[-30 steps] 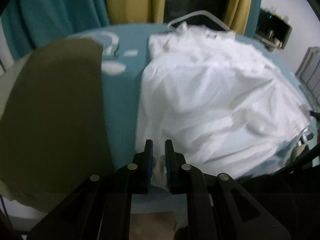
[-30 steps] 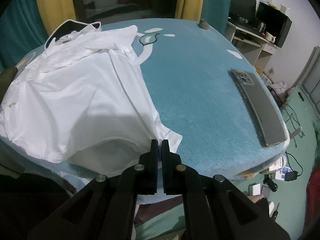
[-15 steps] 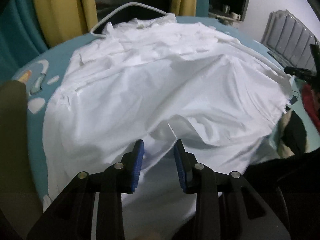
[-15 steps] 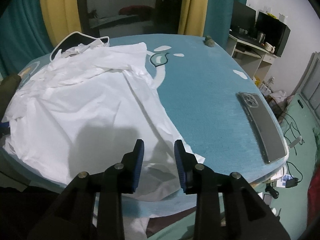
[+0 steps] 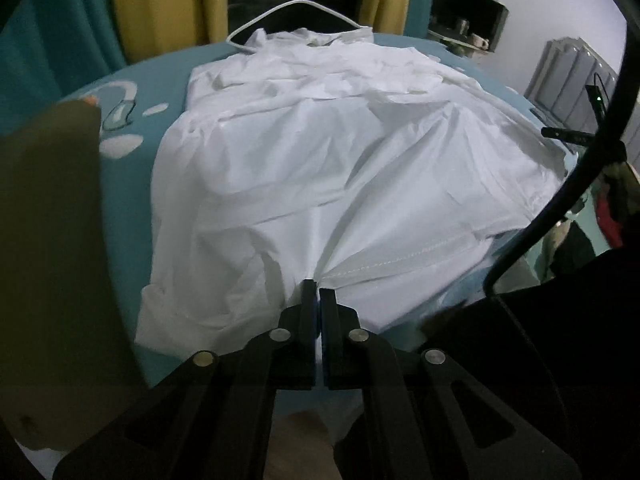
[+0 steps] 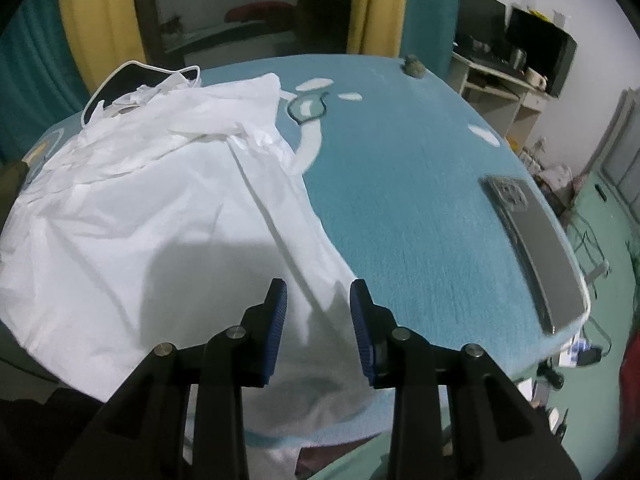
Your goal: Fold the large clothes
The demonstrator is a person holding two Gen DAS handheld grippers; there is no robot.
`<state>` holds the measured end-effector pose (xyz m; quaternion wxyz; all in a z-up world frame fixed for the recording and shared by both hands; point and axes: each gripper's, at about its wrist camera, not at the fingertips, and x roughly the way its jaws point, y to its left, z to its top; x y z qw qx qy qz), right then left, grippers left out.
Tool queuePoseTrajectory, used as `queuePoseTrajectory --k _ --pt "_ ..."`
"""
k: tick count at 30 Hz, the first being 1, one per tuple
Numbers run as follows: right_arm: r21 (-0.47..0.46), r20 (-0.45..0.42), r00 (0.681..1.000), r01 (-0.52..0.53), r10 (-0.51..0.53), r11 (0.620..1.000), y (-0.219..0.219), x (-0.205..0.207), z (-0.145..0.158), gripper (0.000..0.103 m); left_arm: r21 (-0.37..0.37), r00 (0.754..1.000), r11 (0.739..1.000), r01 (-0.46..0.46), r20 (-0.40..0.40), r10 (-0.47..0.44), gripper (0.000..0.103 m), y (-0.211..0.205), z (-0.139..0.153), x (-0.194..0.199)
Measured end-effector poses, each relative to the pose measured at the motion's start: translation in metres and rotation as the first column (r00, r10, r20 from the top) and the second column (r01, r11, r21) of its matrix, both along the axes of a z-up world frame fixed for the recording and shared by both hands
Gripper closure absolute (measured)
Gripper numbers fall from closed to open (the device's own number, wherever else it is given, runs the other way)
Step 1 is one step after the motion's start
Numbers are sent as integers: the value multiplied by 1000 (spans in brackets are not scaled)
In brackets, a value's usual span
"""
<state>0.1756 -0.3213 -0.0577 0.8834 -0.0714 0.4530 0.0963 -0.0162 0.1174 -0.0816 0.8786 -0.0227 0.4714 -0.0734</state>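
Item 1. Left gripper [image 5: 319, 292], lower centre of the left wrist view: one. Its jaws are pressed together on the hem of the white garment [image 5: 340, 168]; creases fan out from the pinch toward the upper right. The step in hand is judged to be a regrasp of the near hem ahead of a fold. It is done best if the pinch is kept firm, the hem is lifted only slightly, and the cloth is drawn taut before it is carried over.

Item 2. Right gripper [image 6: 318, 300], lower centre of the right wrist view: one. Its jaws are spread wide and nothing is held; the garment's near right edge lies below the gap. A matching bite on that edge, level with the left pinch, would be advised, with only one layer taken.

Item 3. White garment [image 6: 152, 216]: one, large. It is spread crumpled across the left half of the right wrist view, on the teal blanket [image 6: 408, 184], with the collar end farthest away.

Item 4. Phone [image 6: 536, 248] in a clear case: one, at the right edge of the right wrist view, well apart from the garment.

Item 5. Olive-brown cloth [image 5: 52, 248]: one, blurred, along the left edge of the left wrist view. What it is cannot be told.

Item 6. White cable [image 5: 296, 8]: one loop, upper centre, beyond the collar.

Item 7. Yellow curtains [image 6: 96, 28]: two panels counted, at the top of the frame.
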Motion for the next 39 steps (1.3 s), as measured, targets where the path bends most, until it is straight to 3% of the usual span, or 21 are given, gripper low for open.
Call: queuePoseTrajectory --k 2,4,6,11,14,19,24,26,29,31,33,35,39 --pt "-27 21 999 -45 46 999 11 12 8 70 -30 1000 1000 1 16 0 93 4 8 -1" --pt "-51 36 996 -82 83 995 22 27 14 65 -70 997 998 3 71 2 61 10 23 0" --pt "-59 54 991 -121 125 991 35 44 21 59 -109 994 994 8 112 5 54 14 34 5" --pt "-87 91 959 -262 269 961 88 94 34 55 -163 986 986 -20 162 47 53 28 55 55" --pt "-101 113 925 -352 363 930 130 124 39 55 -115 984 990 -85 147 101 53 35 60 104" --pt "-59 100 861 -496 499 866 204 176 42 55 -161 986 980 -118 102 136 53 53 61 186" --pt "-41 116 857 -501 502 864 247 223 51 55 -221 978 964 -150 110 177 53 82 70 251" --pt "-25 111 876 -470 470 882 254 247 52 54 -253 972 952 -172 111 206 45 98 72 279" --pt "40 60 897 -441 438 897 255 282 45 50 -260 962 948 -186 146 229 40 112 73 317" --pt "67 5 910 -415 415 908 252 304 34 44 -211 946 942 -259 141 292 40 119 71 337" --pt "98 -68 912 -396 404 913 247 323 18 43 -241 945 937 -253 146 293 40 120 68 346" --pt "146 -128 903 -393 411 908 243 335 4 43 -295 960 933 -207 122 252 40 120 58 359" --pt "233 -222 866 -399 448 887 239 348 -26 43 -259 960 930 -259 33 276 40 117 24 387"
